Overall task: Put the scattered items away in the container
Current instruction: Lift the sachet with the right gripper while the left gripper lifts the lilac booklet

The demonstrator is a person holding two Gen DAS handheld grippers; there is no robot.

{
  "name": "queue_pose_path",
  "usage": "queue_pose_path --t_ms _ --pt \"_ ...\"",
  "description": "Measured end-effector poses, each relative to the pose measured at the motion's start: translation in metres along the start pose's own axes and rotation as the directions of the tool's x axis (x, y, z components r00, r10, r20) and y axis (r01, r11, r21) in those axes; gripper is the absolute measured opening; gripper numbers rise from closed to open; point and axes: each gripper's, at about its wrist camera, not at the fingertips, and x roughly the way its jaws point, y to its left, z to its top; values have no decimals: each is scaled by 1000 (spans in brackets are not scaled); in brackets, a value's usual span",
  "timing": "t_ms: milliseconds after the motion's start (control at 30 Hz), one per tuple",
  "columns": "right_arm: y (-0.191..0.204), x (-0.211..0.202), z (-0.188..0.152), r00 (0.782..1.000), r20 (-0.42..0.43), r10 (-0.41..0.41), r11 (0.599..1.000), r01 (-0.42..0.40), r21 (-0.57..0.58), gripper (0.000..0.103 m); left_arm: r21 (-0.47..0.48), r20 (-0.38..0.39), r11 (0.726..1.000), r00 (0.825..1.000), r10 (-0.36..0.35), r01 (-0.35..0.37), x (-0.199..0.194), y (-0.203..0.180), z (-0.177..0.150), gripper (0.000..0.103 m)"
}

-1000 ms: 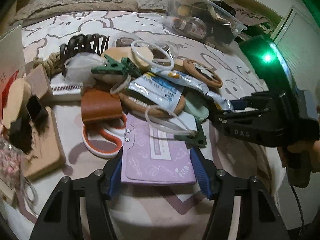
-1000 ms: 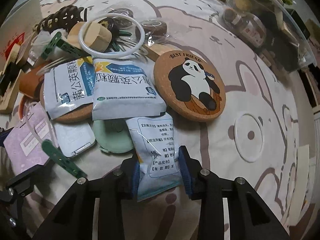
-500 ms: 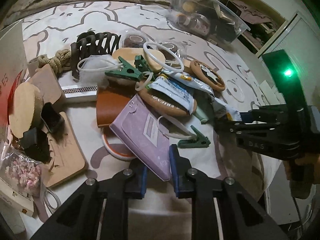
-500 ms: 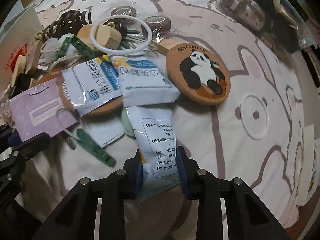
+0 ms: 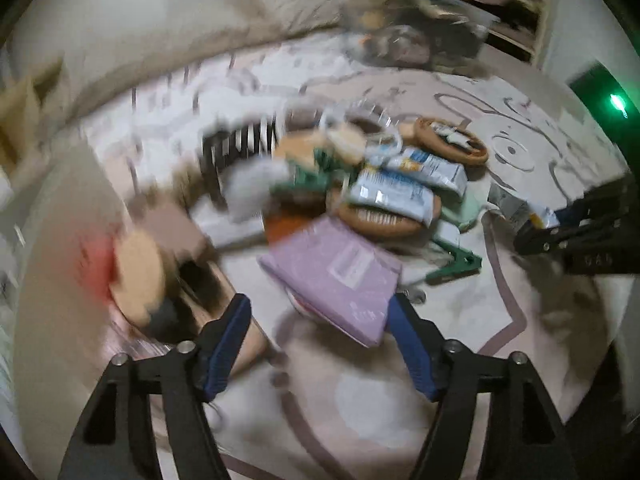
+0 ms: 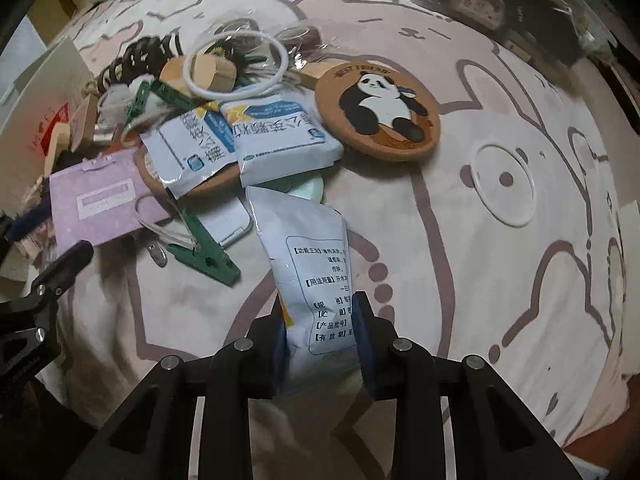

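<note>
Right gripper [image 6: 320, 320] pinching white sachet [image 6: 308, 256] by its near end; best lifted clear before swinging to clear container [image 6: 520, 4] at bed's far right corner. Left gripper [image 5: 320, 344] spreading, lilac notebook [image 5: 340, 276] between pads, apparently loose; needs a firmer re-grip. Bedspread [image 6: 500, 280] open rightward; clutter left.

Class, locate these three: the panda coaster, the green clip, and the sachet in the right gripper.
panda coaster [image 6: 378, 110]: right wrist view, panda's belly.
green clip [image 6: 204, 254]: right wrist view, its body.
sachet [image 6: 316, 256]: right wrist view, printed face.
</note>
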Motion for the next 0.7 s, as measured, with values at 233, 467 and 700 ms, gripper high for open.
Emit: queue_pose_path --t_ms 233,467,700 --pt "-12 -18 7 999 34 24 997 -27 66 31 206 38 979 999 -13 5 -6 -17 27 91" --pt "-24 -36 22 996 81 27 991 -38 132 31 374 -86 927 996 0 32 32 -29 32 91" --pt "-39 -40 35 994 109 16 982 -36 188 31 474 -184 877 983 6 83 62 -34 23 91"
